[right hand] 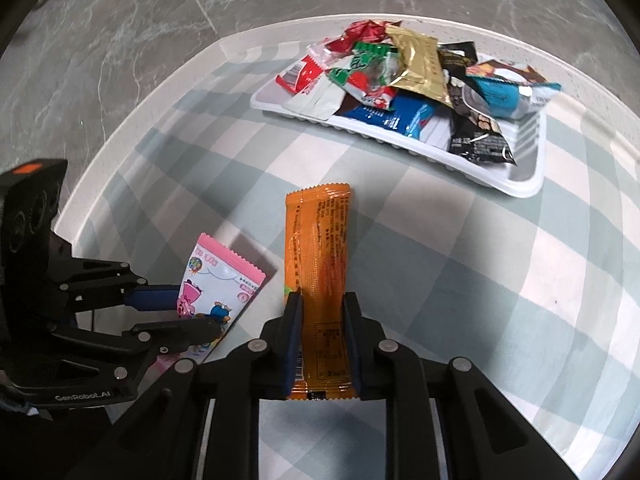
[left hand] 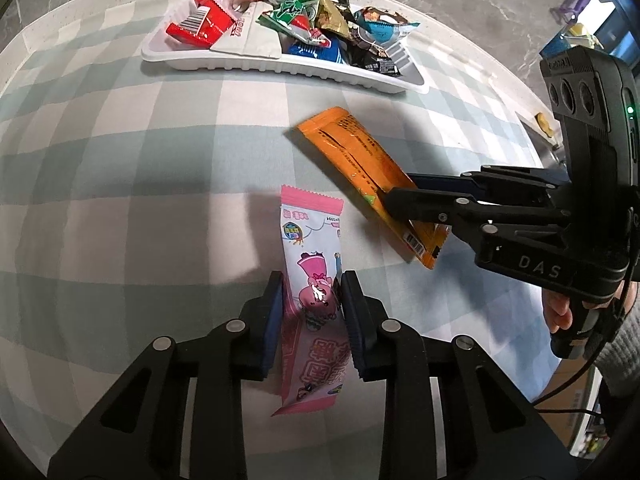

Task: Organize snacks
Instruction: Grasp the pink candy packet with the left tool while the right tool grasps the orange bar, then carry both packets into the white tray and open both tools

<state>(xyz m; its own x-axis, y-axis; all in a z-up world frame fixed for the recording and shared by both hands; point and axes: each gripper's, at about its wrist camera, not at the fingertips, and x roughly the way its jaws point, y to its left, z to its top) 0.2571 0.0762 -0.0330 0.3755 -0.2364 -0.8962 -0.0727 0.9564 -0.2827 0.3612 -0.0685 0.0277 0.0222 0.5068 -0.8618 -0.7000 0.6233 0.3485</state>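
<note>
My left gripper (left hand: 313, 280) is shut on a pink snack packet (left hand: 310, 268) with a cartoon print, gripping its two long edges above the checked cloth. It also shows in the right wrist view (right hand: 218, 280), held by the left gripper (right hand: 196, 308). My right gripper (right hand: 322, 300) is shut on a long orange snack packet (right hand: 318, 248), which also shows in the left wrist view (left hand: 360, 160), held by the right gripper (left hand: 394, 190). A white tray (left hand: 248, 65) (right hand: 520, 184) at the far side holds several mixed snack packets.
A pale green and white checked cloth (right hand: 460, 280) covers the round white table (right hand: 240, 40). Grey marble floor (right hand: 120, 40) lies beyond the table edge. A hand (left hand: 560, 312) holds the right gripper's handle at the right.
</note>
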